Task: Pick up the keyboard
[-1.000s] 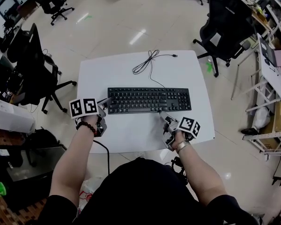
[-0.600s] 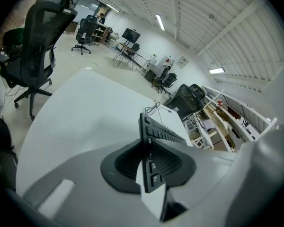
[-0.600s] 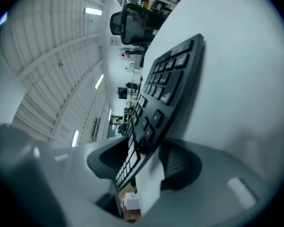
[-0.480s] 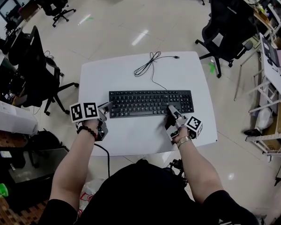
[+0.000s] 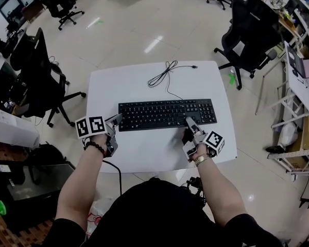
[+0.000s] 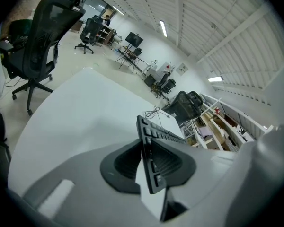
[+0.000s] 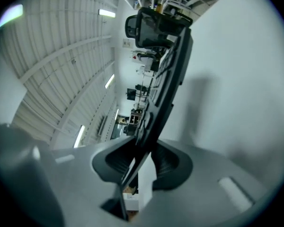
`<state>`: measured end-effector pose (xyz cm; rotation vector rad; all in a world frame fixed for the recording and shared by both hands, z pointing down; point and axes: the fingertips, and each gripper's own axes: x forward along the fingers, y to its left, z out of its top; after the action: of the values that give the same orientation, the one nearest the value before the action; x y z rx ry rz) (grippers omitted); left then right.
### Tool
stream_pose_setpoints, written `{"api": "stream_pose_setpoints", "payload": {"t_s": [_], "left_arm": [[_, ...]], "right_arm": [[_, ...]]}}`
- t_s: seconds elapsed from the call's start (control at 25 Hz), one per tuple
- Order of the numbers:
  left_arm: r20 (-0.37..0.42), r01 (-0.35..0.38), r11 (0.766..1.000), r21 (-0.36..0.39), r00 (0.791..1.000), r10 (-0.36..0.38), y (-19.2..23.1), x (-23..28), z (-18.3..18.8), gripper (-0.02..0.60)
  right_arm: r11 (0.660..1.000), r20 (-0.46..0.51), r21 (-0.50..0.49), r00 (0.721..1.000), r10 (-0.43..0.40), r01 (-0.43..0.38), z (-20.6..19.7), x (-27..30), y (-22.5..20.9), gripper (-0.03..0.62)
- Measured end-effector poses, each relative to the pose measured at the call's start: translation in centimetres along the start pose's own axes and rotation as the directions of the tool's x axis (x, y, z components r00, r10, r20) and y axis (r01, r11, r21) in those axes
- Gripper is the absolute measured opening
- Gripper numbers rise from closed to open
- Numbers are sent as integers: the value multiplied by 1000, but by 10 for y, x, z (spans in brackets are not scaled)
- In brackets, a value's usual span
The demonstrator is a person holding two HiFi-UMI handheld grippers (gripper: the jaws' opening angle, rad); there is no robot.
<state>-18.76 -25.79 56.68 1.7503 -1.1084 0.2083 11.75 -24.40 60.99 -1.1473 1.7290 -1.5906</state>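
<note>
A black keyboard (image 5: 167,113) lies lengthwise across the white table (image 5: 144,148), its cable (image 5: 165,73) coiled behind it. My left gripper (image 5: 116,120) is shut on the keyboard's left end. In the left gripper view the keyboard (image 6: 154,141) runs edge-on between the pads of the left gripper (image 6: 149,162). My right gripper (image 5: 188,122) is at the front edge, right of the middle. Its jaws are closing. In the right gripper view the keyboard's edge (image 7: 168,84) sits pinched between the right gripper's (image 7: 142,162) pads and casts a shadow on the table.
Black office chairs stand to the left (image 5: 36,71) and back right (image 5: 250,30) of the table. A small green thing (image 5: 230,78) lies on the floor by the right back corner. Shelving (image 5: 298,60) lines the right side.
My right gripper has moved from the table in front of the keyboard up onto its front edge, and its jaws have narrowed round it. The left gripper has kept still.
</note>
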Motion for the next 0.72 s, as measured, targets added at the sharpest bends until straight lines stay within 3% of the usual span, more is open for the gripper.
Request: {"api": "stream_pose_setpoints", "payload": {"t_s": [0.24, 0.72], "left_arm": [[91, 73, 997, 0, 993, -73, -13, -18, 15, 77], [223, 193, 978, 74, 953, -205, -53, -60, 43, 80]], "right_arm": [[985, -41, -154, 997, 68, -73, 5, -7, 58, 104], [897, -67, -383, 975, 212, -221, 17, -23, 170, 104]]}}
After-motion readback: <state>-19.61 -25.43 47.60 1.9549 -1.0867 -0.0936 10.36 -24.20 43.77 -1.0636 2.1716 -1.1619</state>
